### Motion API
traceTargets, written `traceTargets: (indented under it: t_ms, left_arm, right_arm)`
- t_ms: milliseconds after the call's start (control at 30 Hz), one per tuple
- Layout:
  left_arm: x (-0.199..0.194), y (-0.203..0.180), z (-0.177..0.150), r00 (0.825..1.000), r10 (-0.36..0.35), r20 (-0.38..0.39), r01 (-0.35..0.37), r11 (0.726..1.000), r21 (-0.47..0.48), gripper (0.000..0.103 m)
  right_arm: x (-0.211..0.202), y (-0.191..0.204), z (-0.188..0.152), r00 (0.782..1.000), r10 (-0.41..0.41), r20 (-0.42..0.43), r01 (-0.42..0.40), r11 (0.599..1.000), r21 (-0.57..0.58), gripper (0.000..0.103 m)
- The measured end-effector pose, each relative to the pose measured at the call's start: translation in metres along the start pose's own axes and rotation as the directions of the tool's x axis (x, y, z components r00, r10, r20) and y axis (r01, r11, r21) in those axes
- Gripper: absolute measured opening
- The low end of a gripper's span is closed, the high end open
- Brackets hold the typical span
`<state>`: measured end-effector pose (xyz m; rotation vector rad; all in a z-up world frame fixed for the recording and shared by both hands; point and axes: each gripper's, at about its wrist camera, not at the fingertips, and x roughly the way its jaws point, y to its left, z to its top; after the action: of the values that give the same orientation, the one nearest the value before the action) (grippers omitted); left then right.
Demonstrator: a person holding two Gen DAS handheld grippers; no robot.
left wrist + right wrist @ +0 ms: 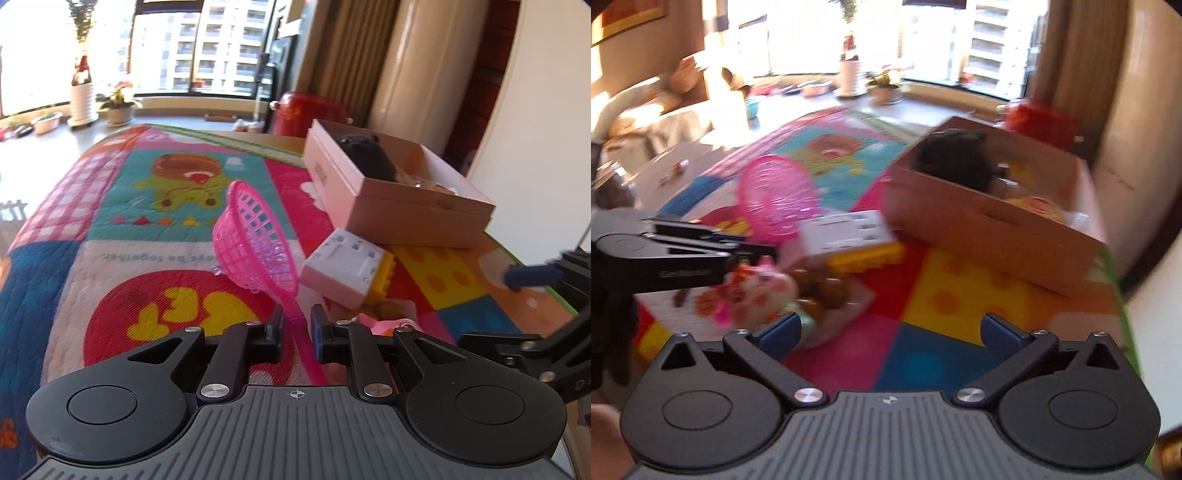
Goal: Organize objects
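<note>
1. Pink plastic mesh scoop, a small toy sieve with a thin flat handle, is held in my left tongs, lifted off the patchwork play mat and tilted on its side, near the open pink cardboard box.
2. My left tongs are nearly closed, pinching the handle just below the bowl.
3. My right tongs are spread as wide as they go and hold nothing; they hang over the mat in front of the box.
4. I judge the scoop very light and stiff but springy; the thin handle could twist or slip between the pads.
5. A grip close to the bowl should stop it swinging.
6. The mesh looks brittle, so I would not squeeze the bowl.
</note>
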<state>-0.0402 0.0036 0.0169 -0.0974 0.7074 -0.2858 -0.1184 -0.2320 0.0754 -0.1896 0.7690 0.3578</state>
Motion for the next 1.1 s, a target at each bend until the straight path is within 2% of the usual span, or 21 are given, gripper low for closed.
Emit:
traceTargets:
  t_ms: [233,300,433,500,633,833,967,1033,1100]
  left_arm:
    - [0.007,0.009,0.004,0.995,0.095,0.017,-0.095,0.995,-0.026,0.019]
    - [0.006,0.011,0.004,0.995,0.098,0.020,-0.098,0.995,-0.028,0.019]
    - [0.001,0.010,0.004,0.995,0.101,0.023,-0.101,0.995,-0.009,0.016]
    - [-0.002,0.009,0.004,0.995,0.092,0.024,-0.092,0.996,0.001,0.016]
    - [-0.006,0.007,0.002,0.997,0.079,0.025,-0.079,0.997,0.021,0.016]
    - [-0.019,0.011,-0.007,0.998,0.062,0.025,-0.063,0.997,0.045,0.016]
    - [-0.027,0.016,-0.015,0.999,0.050,-0.004,-0.050,0.996,0.076,0.016]
    - [-0.028,0.018,-0.019,0.999,0.050,-0.013,-0.048,0.996,0.078,0.016]
    - [-0.029,0.021,-0.020,0.999,0.045,-0.009,-0.044,0.997,0.067,0.016]
  right_arm:
    - [-0.006,-0.014,-0.026,0.999,-0.043,0.031,0.040,0.993,0.108,0.103]
    - [-0.007,-0.021,-0.035,0.997,-0.059,0.041,0.052,0.985,0.164,0.103]
    - [-0.003,-0.035,-0.054,0.999,-0.038,0.021,0.031,0.962,0.272,0.103]
    - [-0.005,-0.032,-0.061,0.997,-0.051,0.057,0.034,0.963,0.266,0.103]
    - [-0.002,-0.025,-0.063,0.995,-0.084,0.054,0.066,0.959,0.276,0.103]
    - [0.005,-0.009,-0.058,0.989,-0.150,-0.001,0.147,0.968,0.203,0.103]
    - [0.001,-0.014,-0.048,0.994,-0.100,-0.035,0.105,0.972,0.210,0.103]
    - [-0.009,-0.014,-0.041,0.999,-0.039,0.003,0.037,0.966,0.255,0.103]
    - [-0.017,-0.003,-0.031,0.999,0.017,0.047,-0.028,0.972,0.234,0.103]
